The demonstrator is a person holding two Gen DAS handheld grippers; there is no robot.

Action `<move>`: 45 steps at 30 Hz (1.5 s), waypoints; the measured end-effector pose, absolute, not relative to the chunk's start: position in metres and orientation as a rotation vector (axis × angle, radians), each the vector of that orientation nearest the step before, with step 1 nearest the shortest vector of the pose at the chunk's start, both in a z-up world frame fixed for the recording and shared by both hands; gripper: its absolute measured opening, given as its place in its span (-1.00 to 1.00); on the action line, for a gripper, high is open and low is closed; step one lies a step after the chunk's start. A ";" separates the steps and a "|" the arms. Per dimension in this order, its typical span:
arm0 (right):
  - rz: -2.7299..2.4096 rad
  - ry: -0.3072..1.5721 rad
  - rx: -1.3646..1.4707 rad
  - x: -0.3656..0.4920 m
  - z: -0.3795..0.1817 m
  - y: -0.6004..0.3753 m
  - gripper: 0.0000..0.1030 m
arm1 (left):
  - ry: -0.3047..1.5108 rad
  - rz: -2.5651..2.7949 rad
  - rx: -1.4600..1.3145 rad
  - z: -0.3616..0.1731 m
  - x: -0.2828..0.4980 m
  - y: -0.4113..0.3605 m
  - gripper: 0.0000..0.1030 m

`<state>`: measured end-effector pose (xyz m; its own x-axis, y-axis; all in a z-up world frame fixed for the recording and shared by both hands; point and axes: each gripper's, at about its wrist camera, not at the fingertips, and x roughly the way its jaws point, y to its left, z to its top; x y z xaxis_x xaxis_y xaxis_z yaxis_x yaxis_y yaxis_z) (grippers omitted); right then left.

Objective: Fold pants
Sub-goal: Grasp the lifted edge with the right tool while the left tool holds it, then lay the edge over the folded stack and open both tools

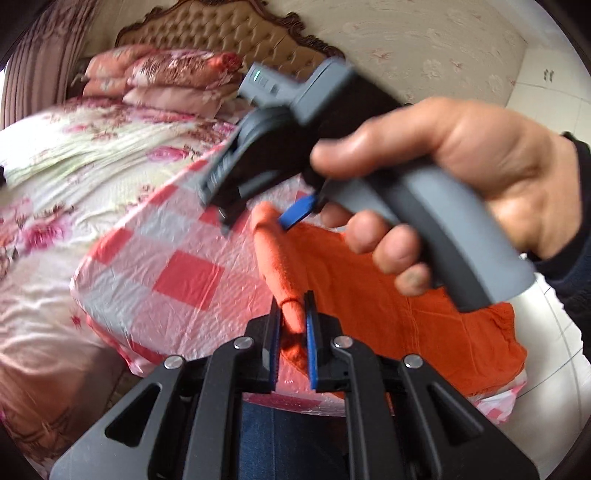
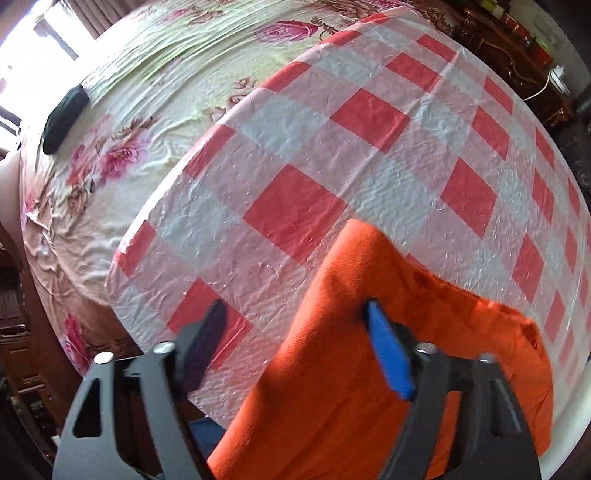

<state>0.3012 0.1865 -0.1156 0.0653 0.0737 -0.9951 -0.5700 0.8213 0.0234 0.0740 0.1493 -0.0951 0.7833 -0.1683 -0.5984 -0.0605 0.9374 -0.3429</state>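
Orange pants lie on a red-and-white checked plastic cloth on the bed. My left gripper is shut on a rolled edge of the pants near the front of the cloth. My right gripper shows in the left wrist view, held in a hand above the pants, blurred. In the right wrist view the right gripper is open, its jaws wide apart, with the orange pants draped between and over them. The checked cloth stretches ahead.
A floral bedsheet covers the bed beyond the cloth, with stacked pink quilts by the tufted headboard. A dark object lies on the sheet at the far left. Dark wooden furniture stands at the far right.
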 end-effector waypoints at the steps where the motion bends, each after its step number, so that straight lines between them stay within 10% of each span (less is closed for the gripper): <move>1: 0.509 1.438 -0.411 0.302 -0.118 0.184 -0.39 | 0.666 -0.059 -0.354 -0.093 0.073 0.150 -0.80; 4: 0.534 1.416 -0.316 0.306 -0.114 0.177 -0.76 | 0.647 -0.045 -0.346 -0.087 0.070 0.155 -0.81; 11: 0.651 1.217 -0.068 0.314 -0.043 0.144 -0.87 | 0.582 -0.021 -0.240 -0.040 0.067 0.147 -0.83; 19: 0.652 1.030 0.275 0.300 0.037 -0.080 -0.87 | 0.424 -0.252 0.166 0.015 0.060 -0.041 -0.83; 31: 0.395 1.143 0.513 0.254 -0.119 -0.335 -0.87 | 0.511 -0.536 0.668 -0.128 0.035 -0.287 -0.83; 45: 0.418 1.016 0.449 0.242 -0.066 -0.353 -0.87 | 0.437 -0.510 0.702 -0.093 0.031 -0.311 -0.83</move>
<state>0.2423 -0.3529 -0.0659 0.4643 0.5289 -0.7104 -0.1240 0.8330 0.5391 0.0311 -0.3109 -0.0933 0.7917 -0.2913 -0.5370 0.5750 0.6523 0.4939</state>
